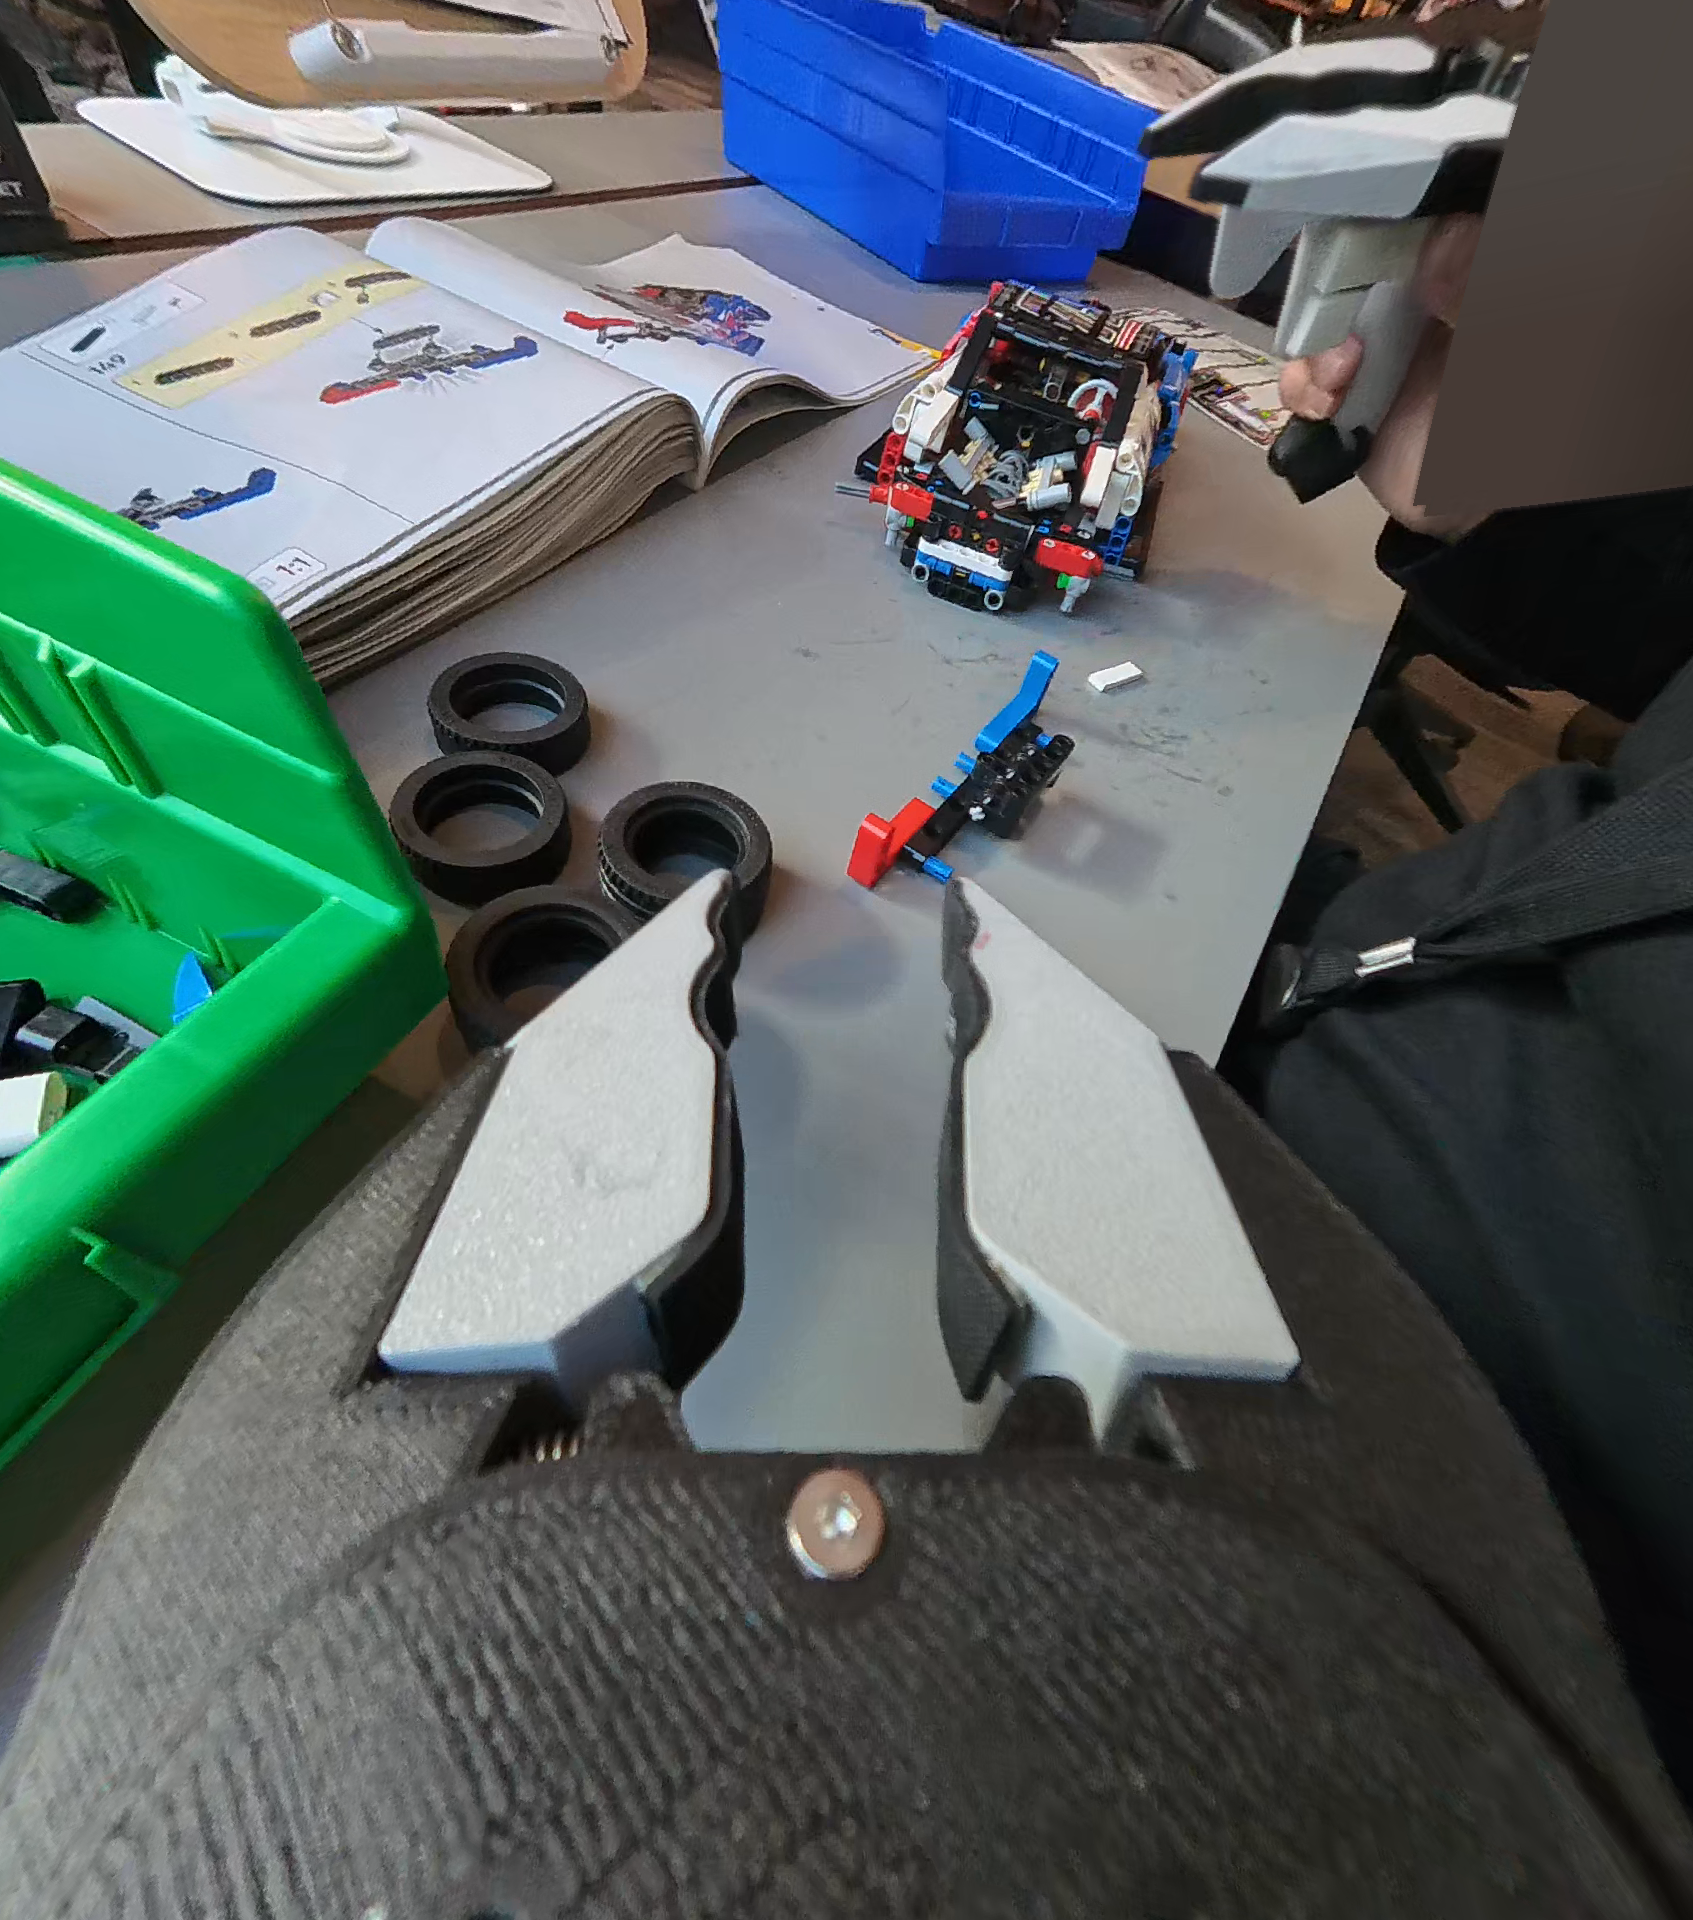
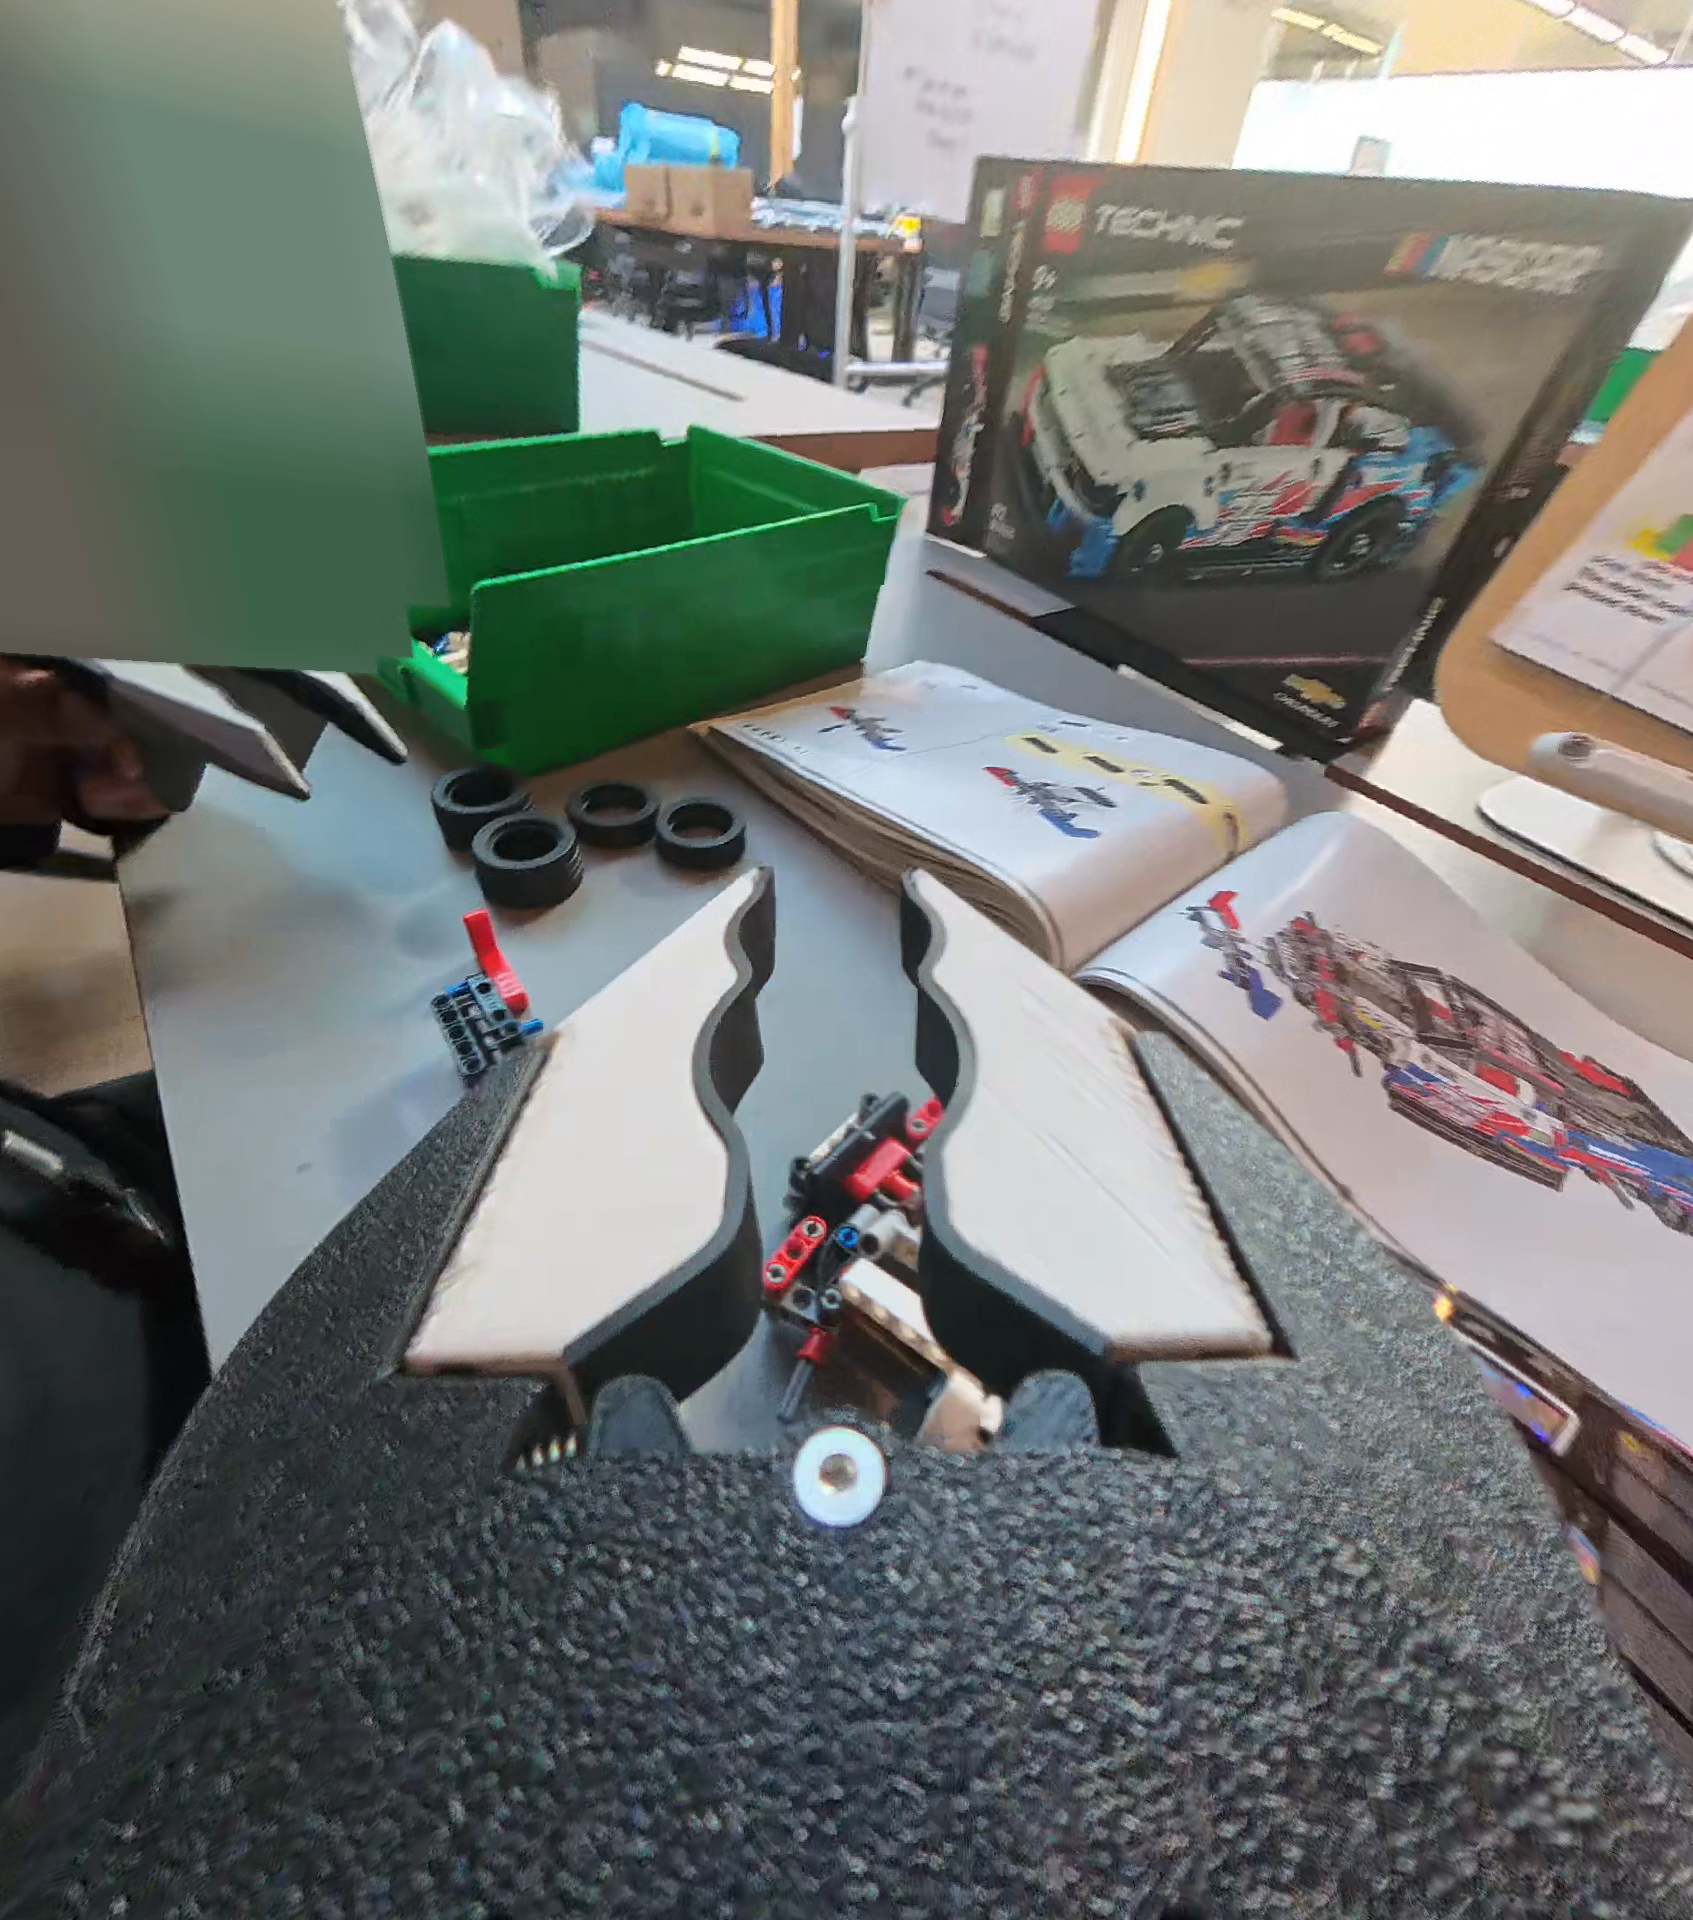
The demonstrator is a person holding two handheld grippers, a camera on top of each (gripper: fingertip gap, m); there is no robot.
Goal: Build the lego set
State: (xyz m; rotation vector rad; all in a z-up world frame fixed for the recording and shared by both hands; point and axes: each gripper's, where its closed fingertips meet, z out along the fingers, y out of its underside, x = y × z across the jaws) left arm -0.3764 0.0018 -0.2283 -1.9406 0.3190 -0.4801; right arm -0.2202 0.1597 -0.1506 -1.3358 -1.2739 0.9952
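Left wrist view shows the left claw (image 1: 837, 894) with its two fingers spread apart and nothing between them, only the bare grey tabletop (image 1: 790, 623). Just ahead of its tips, a little toward the right finger, lies the small sub-assembly (image 1: 967, 779), a black beam block with a red piece at the near end and a blue lever at the far end. Its long axis runs slanted away from the claw, from near-left to far-right, so it is not square to the finger gap. Four black tyres (image 1: 551, 821) lie just beside the left finger, near the green bin (image 1: 229, 665) of loose parts. Farther on, toward the far side of the tabletop, stands the half-built car (image 1: 1024, 447), close to the open instruction book (image 1: 385, 416) and in front of the blue bin (image 1: 925, 156).

In the right wrist view the right claw (image 2: 837, 883) is also parted and holds nothing. It hovers over the car (image 2: 857, 1216), a part of which shows low between the fingers. The sub-assembly (image 2: 483, 1003) lies to its left, toward the near edge of the tabletop. The set box (image 2: 1289, 436) stands behind the book (image 2: 1008, 790).

I judge the left claw is nearer to the sub-assembly. To take it, the claw probably needs to turn so that its fingers close across the black block, not along it.
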